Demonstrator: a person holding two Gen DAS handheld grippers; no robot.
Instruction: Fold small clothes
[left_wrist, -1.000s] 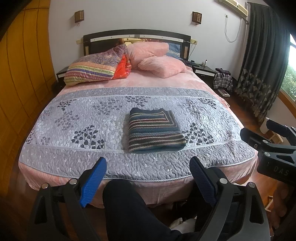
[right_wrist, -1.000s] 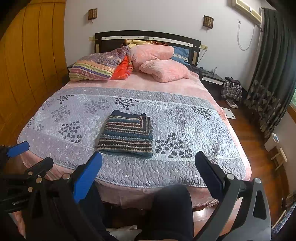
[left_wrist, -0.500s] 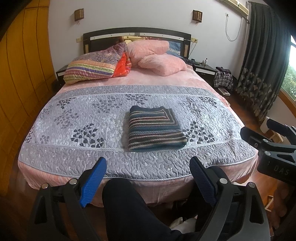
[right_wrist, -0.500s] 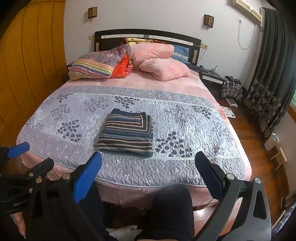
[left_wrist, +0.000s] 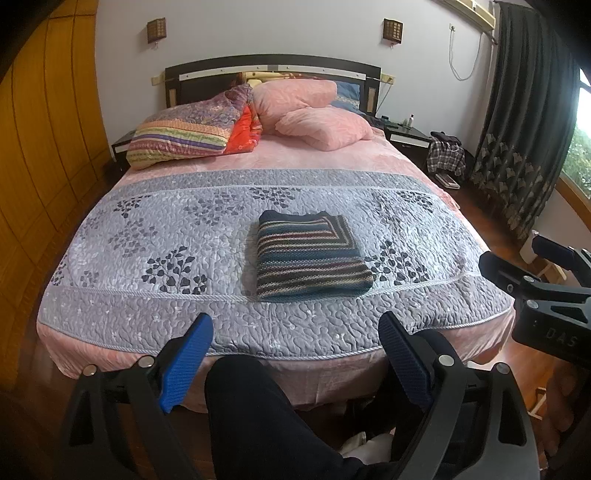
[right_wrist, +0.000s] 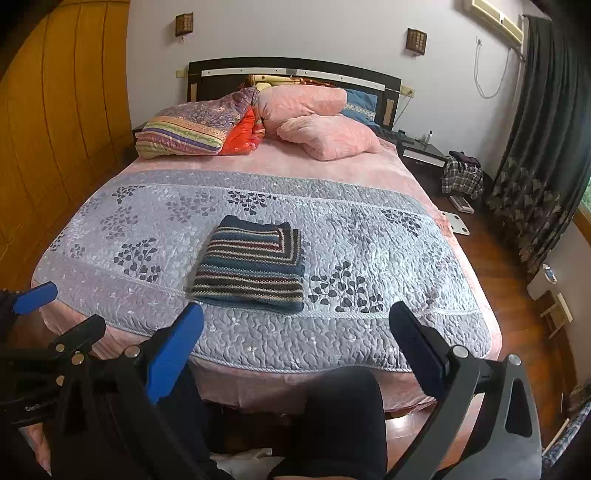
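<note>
A striped knit garment (left_wrist: 308, 256) (right_wrist: 253, 267) lies folded into a neat rectangle on the grey quilted bedspread (left_wrist: 184, 229) (right_wrist: 369, 240), near the foot of the bed. My left gripper (left_wrist: 295, 354) hangs open before the foot of the bed, well short of the garment, nothing between its blue pads. My right gripper (right_wrist: 295, 345) is open too and equally far back. Each gripper shows at the edge of the other's view. A person's dark-trousered knee (left_wrist: 251, 406) (right_wrist: 343, 413) sits below each gripper.
Pink and patterned pillows (left_wrist: 306, 114) pile at the headboard. A wooden wardrobe (left_wrist: 40, 147) lines the left wall. Dark curtains (right_wrist: 546, 155), a nightstand (right_wrist: 421, 151) and a heap of plaid clothes (right_wrist: 461, 177) stand right of the bed on the wooden floor.
Both views have tilted slightly, so the bed sits a little lower in frame. The garment has not moved and both grippers stay open.
</note>
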